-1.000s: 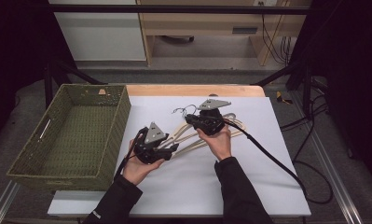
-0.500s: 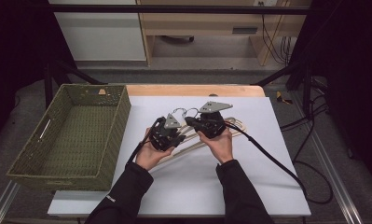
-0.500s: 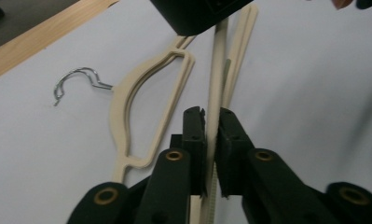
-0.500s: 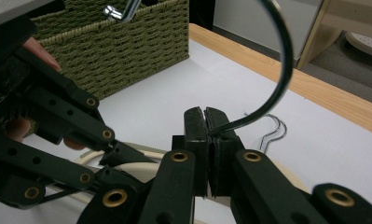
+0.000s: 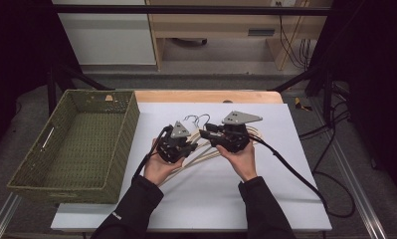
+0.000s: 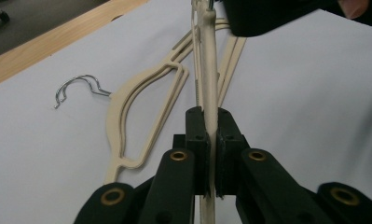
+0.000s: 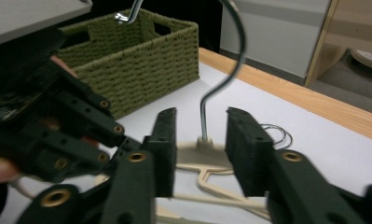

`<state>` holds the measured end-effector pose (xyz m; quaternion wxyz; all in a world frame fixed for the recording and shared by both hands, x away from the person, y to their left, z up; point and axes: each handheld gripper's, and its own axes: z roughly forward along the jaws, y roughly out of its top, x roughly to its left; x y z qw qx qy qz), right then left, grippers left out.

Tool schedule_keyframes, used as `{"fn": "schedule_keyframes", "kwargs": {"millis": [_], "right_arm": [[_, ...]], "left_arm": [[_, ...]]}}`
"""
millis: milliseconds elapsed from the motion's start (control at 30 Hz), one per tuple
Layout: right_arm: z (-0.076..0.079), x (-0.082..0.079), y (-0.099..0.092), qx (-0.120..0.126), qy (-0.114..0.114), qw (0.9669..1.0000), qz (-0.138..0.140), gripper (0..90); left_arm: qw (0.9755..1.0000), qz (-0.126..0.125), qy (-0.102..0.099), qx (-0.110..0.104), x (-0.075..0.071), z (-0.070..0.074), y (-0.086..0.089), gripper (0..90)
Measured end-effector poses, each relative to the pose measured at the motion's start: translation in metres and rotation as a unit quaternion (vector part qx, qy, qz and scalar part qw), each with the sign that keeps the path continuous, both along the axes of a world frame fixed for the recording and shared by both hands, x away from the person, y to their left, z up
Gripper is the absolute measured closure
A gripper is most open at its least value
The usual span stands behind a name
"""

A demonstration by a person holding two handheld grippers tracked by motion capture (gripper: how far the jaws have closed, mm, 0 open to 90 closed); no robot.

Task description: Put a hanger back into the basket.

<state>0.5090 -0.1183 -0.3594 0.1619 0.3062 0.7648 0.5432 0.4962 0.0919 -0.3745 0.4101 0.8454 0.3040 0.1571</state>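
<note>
A person stands at the near edge of the bench, a black two-jaw gripper in each hand, both meeting over a small heap of cream-coloured plastic clothes hangers with metal hooks (image 5: pixel 206 149) near the middle of the white sheet (image 5: pixel 285 189) that covers the bench.

The left gripper (image 6: pixel 210 140) is pressed together on the thin cream arm of one lifted hanger (image 6: pixel 210 70); in the left gripper view the arm runs straight up between the pads, which clamp it on both sides. In the high view this gripper (image 5: pixel 186 144) sits just left of the heap, held up by the left hand (image 5: pixel 158 167).

The right gripper (image 7: pixel 202 149) has just been opening, and its jaws now stand spread. The neck of the same lifted hanger, where the silver wire hook (image 7: pixel 228 70) rises from the cream body, lies between them, but the pads are clear of it on either side. From above, the right gripper (image 5: pixel 211 135) points left toward the other one, close to it, with the right hand (image 5: pixel 243 159) beneath.

More cream hangers (image 6: pixel 141 107) lie flat on the sheet, one with its hook (image 6: pixel 79 88) pointing toward the far wooden edge of the bench (image 5: pixel 206 96).

A green woven rectangular basket (image 5: pixel 111 144) stands at the left edge of the bench, just beside the left hand.
</note>
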Motion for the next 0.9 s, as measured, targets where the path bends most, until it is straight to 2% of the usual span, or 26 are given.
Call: {"fn": "schedule_keyframes", "kwargs": {"millis": [100, 133, 167, 200, 233, 267, 300, 333, 367, 400, 500, 600, 667, 700, 800, 867, 900], "right_arm": [[0.003, -0.012, -0.014, 0.018, -0.011, 0.9998, -0.003, 51.9], [0.004, -0.02, -0.025, 0.035, -0.012, 0.9993, -0.008, 45.0], [0.004, -0.02, -0.025, 0.035, -0.012, 0.9993, -0.008, 45.0], [0.004, -0.027, -0.036, 0.039, -0.019, 0.9989, -0.018, 38.7], [0.004, -0.027, -0.036, 0.039, -0.019, 0.9989, -0.018, 38.7], [0.003, -0.032, -0.046, 0.041, -0.023, 0.9985, -0.027, 32.2], [0.003, -0.032, -0.046, 0.041, -0.023, 0.9985, -0.027, 32.2], [0.001, -0.038, -0.058, 0.052, -0.023, 0.9979, -0.033, 27.9], [0.001, -0.038, -0.058, 0.052, -0.023, 0.9979, -0.033, 27.9], [-0.001, -0.042, -0.066, 0.055, -0.022, 0.9974, -0.041, 22.8], [-0.004, -0.047, -0.075, 0.052, -0.02, 0.9973, -0.047, 18.0], [-0.011, -0.055, -0.089, 0.034, -0.024, 0.9968, -0.068, 12.3], [-0.014, -0.059, -0.095, 0.033, -0.019, 0.9968, -0.071, 10.6], [-0.014, -0.059, -0.095, 0.033, -0.019, 0.9968, -0.071, 10.6], [-0.021, -0.067, -0.106, 0.017, -0.015, 0.9964, -0.081, 8.1], [-0.024, -0.069, -0.11, 0.015, -0.013, 0.9959, -0.088, 7.8], [-0.024, -0.069, -0.11, 0.015, -0.013, 0.9959, -0.088, 7.8]], "left_arm": [[1.0, 0.002, -0.006, -0.004, -0.004, 0.005, 0.004, 86.3], [0.9999, 0.004, -0.013, -0.006, -0.009, 0.01, 0.008, 86.3], [0.9999, 0.004, -0.013, -0.006, -0.009, 0.01, 0.008, 86.3], [0.9998, 0.002, -0.017, -0.009, -0.013, 0.015, 0.011, 86.3], [0.9998, 0.002, -0.017, -0.009, -0.013, 0.015, 0.011, 86.3], [0.9997, -0.001, -0.02, -0.012, -0.017, 0.02, 0.015, 86.2], [0.9997, -0.001, -0.02, -0.012, -0.017, 0.02, 0.015, 86.2], [0.9997, -0.003, -0.023, -0.011, -0.019, 0.024, 0.017, 86.2], [0.9996, -0.003, -0.024, -0.011, -0.021, 0.026, 0.018, 86.2], [0.9995, -0.001, -0.028, -0.013, -0.025, 0.031, 0.022, 86.2], [0.9994, 0.001, -0.032, -0.015, -0.028, 0.037, 0.027, 86.2], [0.9991, 0.0, -0.036, -0.023, -0.033, 0.045, 0.036, 86.2], [0.9988, 0.001, -0.041, -0.028, -0.038, 0.057, 0.048, 86.2], [0.9988, 0.001, -0.041, -0.028, -0.038, 0.057, 0.048, 86.2], [0.9983, 0.006, -0.046, -0.034, -0.04, 0.071, 0.061, 86.2], [0.998, 0.007, -0.052, -0.036, -0.041, 0.082, 0.072, 86.2], [0.998, 0.007, -0.052, -0.036, -0.041, 0.082, 0.072, 86.2]]}}
